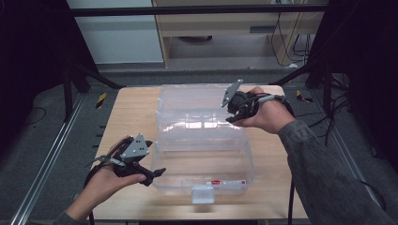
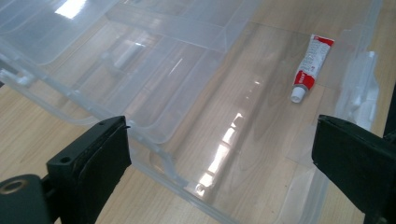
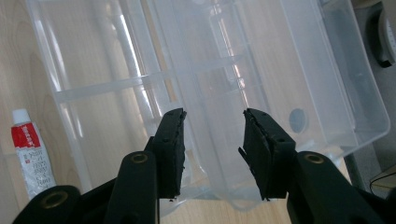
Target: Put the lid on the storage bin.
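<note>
The clear plastic storage box [image 1: 204, 154] lies open in the middle of the pale wooden worktop [image 1: 131, 117], its hinged see-through lid [image 1: 197, 105] thrown back toward the far edge. A small white-and-red tube [image 1: 227, 182] rests inside the base, against the near wall, just behind the box's front latch [image 1: 202, 193].

The step in hand looks like closing the box. The right tool [image 1: 233, 116] hovers at the far right of the lid, its jaws part-way apart with the lid's ribbed wall showing between them in the right gripper view, the pads [image 3: 170, 149] apparently not pressing on it. The left tool [image 1: 152, 174] sits at the near left corner of the base with its jaws spread wide and nothing between them but the box wall farther off.

The next move probably calls for the right tool to pinch or hook the lid's rim and swing it forward over the base, while the left tool steadies the box against sliding.

The transparent walls make edges hard to read: where lid ends and base begins is unclear at the hinge. The tube's print is too small to read, and a dark round spot under the lid cannot be identified.
</note>
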A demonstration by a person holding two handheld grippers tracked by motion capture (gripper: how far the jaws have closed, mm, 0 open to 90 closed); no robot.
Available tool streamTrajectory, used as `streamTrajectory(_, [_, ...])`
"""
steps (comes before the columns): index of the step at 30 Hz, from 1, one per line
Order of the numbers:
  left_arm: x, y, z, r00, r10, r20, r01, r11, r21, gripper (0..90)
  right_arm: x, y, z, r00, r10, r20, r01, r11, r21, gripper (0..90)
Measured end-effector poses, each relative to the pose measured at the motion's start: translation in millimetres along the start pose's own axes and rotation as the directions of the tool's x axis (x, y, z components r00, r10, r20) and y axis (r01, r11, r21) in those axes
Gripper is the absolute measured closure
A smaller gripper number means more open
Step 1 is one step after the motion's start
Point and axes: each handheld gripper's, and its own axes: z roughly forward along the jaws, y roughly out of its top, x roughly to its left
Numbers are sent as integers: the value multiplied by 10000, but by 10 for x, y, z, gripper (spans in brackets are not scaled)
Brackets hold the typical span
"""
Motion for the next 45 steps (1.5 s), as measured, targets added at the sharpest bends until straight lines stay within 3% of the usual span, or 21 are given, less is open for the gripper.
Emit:
streamTrajectory(8, [-55, 13, 17, 9994, 238, 260, -240, 9997, 80, 38, -33, 96, 139, 9961, -681, -556, 704, 9967, 414, 621])
streamTrajectory(12, [-95, -3, 60, 9978, 366, 556, -379, 9991, 215, 38, -57, 106, 184, 9944, -774, -714, 817, 9949, 584, 642])
streamTrajectory(23, [-165, -23, 125, 9952, 703, 686, -734, 9964, 432, 41, -70, 108, 227, 9861, -1227, -1117, 1324, 9876, 842, 758])
streamTrajectory(24, [-181, -27, 139, 9935, 618, 956, -658, 9971, 391, 42, -69, 110, 222, 9848, -1307, -1145, 1407, 9865, 840, 780])
streamTrajectory(32, [-287, -90, 208, 9831, 978, 1547, -1101, 9913, 725, 71, -59, 107, 212, 9818, -1479, -1187, 1583, 9839, 832, 816])
streamTrajectory(39, [-354, -157, 253, 9730, 913, 2118, -1157, 9876, 1060, 175, -57, 107, 217, 9837, -1402, -1128, 1501, 9851, 843, 812])
streamTrajectory(43, [-385, -205, 301, 9680, 921, 2332, -1243, 9841, 1270, 318, -47, 111, 221, 9842, -1405, -1074, 1498, 9851, 848, 808])
streamTrajectory(45, [-413, -238, 357, 9670, 1077, 2311, -1483, 9748, 1664, 391, -47, 109, 221, 9842, -1406, -1073, 1501, 9849, 863, 806])
